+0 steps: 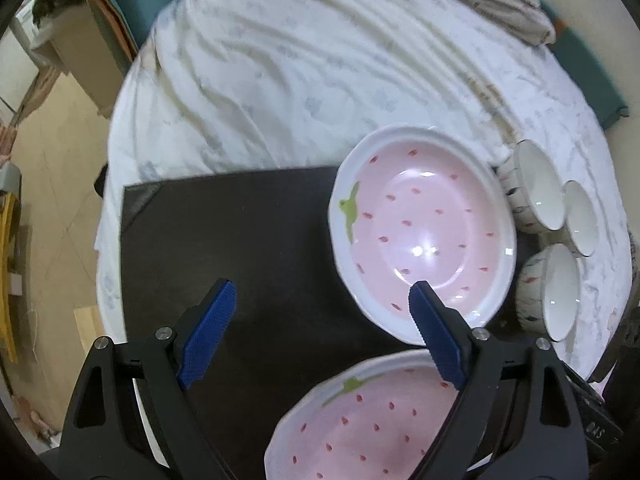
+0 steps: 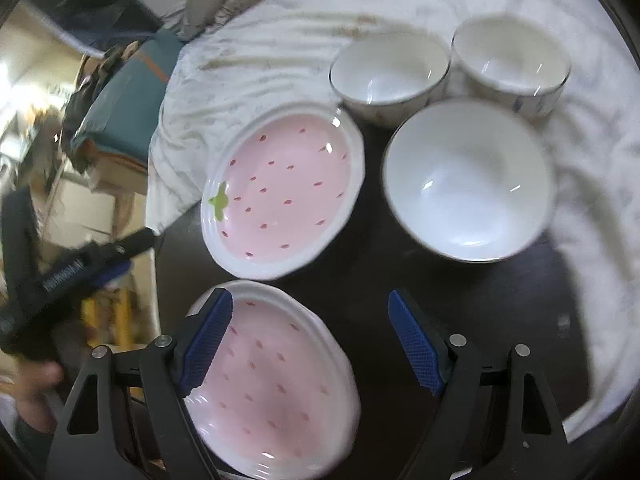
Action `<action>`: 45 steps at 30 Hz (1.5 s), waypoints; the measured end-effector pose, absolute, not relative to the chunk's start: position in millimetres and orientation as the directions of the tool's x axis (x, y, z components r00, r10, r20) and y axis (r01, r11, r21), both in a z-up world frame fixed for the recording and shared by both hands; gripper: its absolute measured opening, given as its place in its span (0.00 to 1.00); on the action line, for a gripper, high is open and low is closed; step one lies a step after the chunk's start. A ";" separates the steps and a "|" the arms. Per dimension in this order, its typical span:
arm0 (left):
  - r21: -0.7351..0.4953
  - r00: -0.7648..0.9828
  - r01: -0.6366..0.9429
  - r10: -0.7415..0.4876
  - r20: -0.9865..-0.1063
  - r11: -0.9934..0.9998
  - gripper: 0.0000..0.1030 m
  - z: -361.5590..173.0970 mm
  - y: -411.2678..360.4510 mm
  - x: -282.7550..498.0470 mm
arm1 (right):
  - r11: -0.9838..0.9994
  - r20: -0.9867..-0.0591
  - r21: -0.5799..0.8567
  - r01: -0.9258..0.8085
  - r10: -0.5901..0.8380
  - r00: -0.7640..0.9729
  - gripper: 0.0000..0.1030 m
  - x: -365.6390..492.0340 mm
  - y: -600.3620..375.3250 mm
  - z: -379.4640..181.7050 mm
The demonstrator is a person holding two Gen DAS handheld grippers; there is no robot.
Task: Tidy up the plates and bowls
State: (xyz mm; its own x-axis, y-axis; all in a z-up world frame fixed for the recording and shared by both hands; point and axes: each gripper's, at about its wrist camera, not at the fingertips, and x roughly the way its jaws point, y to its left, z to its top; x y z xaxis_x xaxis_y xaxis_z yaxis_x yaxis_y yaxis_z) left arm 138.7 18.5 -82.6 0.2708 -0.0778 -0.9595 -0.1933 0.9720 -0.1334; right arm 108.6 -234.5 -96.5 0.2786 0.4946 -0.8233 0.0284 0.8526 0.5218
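1. A dark, flat rectangular desk [image 1: 260, 240] lay on a bed covered with a rumpled white sheet [image 1: 300, 80].
2. Two round pink ceramic plates with white rims, red seed marks and a green leaf stood on the desk: the farther pink plate [image 1: 424, 232] near its back right corner, the nearer pink plate [image 1: 368, 420] toward the front edge. In the left wrist view their rims looked close together, and whether they touched could not be told.
3. Three white ceramic bowls sat to the right of the farther plate. The nearest white bowl [image 2: 468, 180] rested on the desk just beside that plate; the left rear bowl [image 2: 390, 72] and the right rear bowl [image 2: 512, 56] stood behind it, side by side, at the desk's back edge where the sheet began.
4. The left hand-held gripper [image 1: 320, 300] had its blue-padded jaws spread wide with nothing between them, over bare desk; its right pad overlapped the farther plate's near rim in view.
5. The right hand-held gripper [image 2: 310, 312] was likewise wide open and held nothing; its left pad showed over the nearer plate's rim, and contact could not be judged.
6. The right wrist view was blurred.
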 end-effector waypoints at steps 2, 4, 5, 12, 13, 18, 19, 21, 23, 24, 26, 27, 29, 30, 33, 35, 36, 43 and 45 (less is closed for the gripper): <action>-0.144 0.245 -0.210 -0.091 -0.965 0.967 0.80 -93.5 21.5 144.9 | 0.851 -0.825 0.523 0.041 0.494 0.273 0.77 118.6 -230.0 -106.6; -0.153 0.224 -0.209 -0.105 -0.969 0.966 0.79 -100.2 21.3 151.0 | 0.855 -0.839 0.514 0.070 0.484 0.249 0.70 126.2 -226.4 -118.6; -0.152 0.220 -0.203 -0.106 -0.970 0.967 0.79 -102.9 20.1 154.3 | 0.858 -0.847 0.506 0.083 0.477 0.236 0.65 130.7 -224.2 -125.7; -0.198 0.159 -0.208 -0.166 -0.973 0.958 0.62 -124.9 15.3 167.8 | 0.851 -0.847 0.513 0.114 0.480 0.230 0.53 146.2 -224.3 -141.9; -0.203 0.151 -0.204 -0.175 -0.973 0.958 0.58 -127.9 13.9 170.0 | 0.850 -0.845 0.515 0.110 0.482 0.229 0.52 148.3 -223.4 -142.7; -0.232 0.116 -0.196 -0.213 -0.970 0.953 0.45 -142.3 10.4 179.1 | 0.828 -0.838 0.540 0.147 0.513 0.188 0.37 160.2 -223.1 -155.9; -0.234 0.110 -0.197 -0.216 -0.970 0.952 0.42 -144.5 10.9 180.6 | 0.826 -0.836 0.543 0.149 0.516 0.186 0.35 162.4 -222.6 -157.6; -0.235 0.120 -0.193 -0.215 -0.969 0.952 0.42 -143.3 10.7 182.0 | 0.829 -0.837 0.542 0.141 0.516 0.182 0.35 164.6 -220.5 -159.3; -0.241 0.123 -0.187 -0.220 -0.968 0.952 0.41 -143.6 10.4 184.0 | 0.830 -0.839 0.539 0.142 0.515 0.178 0.35 166.2 -218.6 -161.2; -0.240 0.127 -0.186 -0.219 -0.967 0.953 0.41 -143.7 10.3 184.7 | 0.830 -0.839 0.540 0.143 0.516 0.175 0.35 167.5 -218.4 -161.9; -0.237 0.132 -0.184 -0.215 -0.968 0.954 0.40 -144.1 9.0 187.2 | 0.829 -0.839 0.539 0.149 0.514 0.178 0.35 168.7 -217.7 -162.2; -0.230 0.133 -0.180 -0.208 -0.969 0.956 0.36 -144.4 7.5 188.4 | 0.828 -0.839 0.540 0.154 0.514 0.178 0.35 169.1 -217.8 -162.5; -0.231 0.131 -0.171 -0.210 -0.969 0.958 0.23 -144.9 4.0 189.3 | 0.823 -0.836 0.545 0.158 0.519 0.179 0.35 170.2 -218.0 -162.9; -0.233 0.132 -0.178 -0.212 -0.968 0.956 0.23 -143.6 3.7 189.3 | 0.823 -0.835 0.546 0.157 0.520 0.180 0.35 171.2 -217.3 -163.5; -0.232 0.133 -0.186 -0.209 -0.969 0.955 0.22 -141.8 4.4 190.8 | 0.841 -0.842 0.529 0.110 0.506 0.187 0.35 169.4 -214.1 -161.3; -0.234 0.140 -0.204 -0.208 -0.968 0.951 0.22 -138.2 7.8 190.2 | 0.859 -0.852 0.506 0.071 0.486 0.195 0.32 168.6 -210.3 -157.7; -0.242 0.146 -0.210 -0.214 -0.966 0.947 0.21 -134.9 9.1 190.1 | 0.861 -0.850 0.505 0.055 0.486 0.203 0.28 167.5 -209.3 -155.6; -0.254 0.160 -0.209 -0.224 -0.961 0.944 0.20 -128.3 12.3 181.8 | 0.849 -0.823 0.528 0.019 0.507 0.255 0.19 169.5 -213.5 -138.0; -0.262 0.158 -0.213 -0.231 -0.960 0.941 0.20 -128.4 16.3 177.8 | 0.850 -0.822 0.527 0.005 0.508 0.258 0.19 169.7 -213.0 -135.9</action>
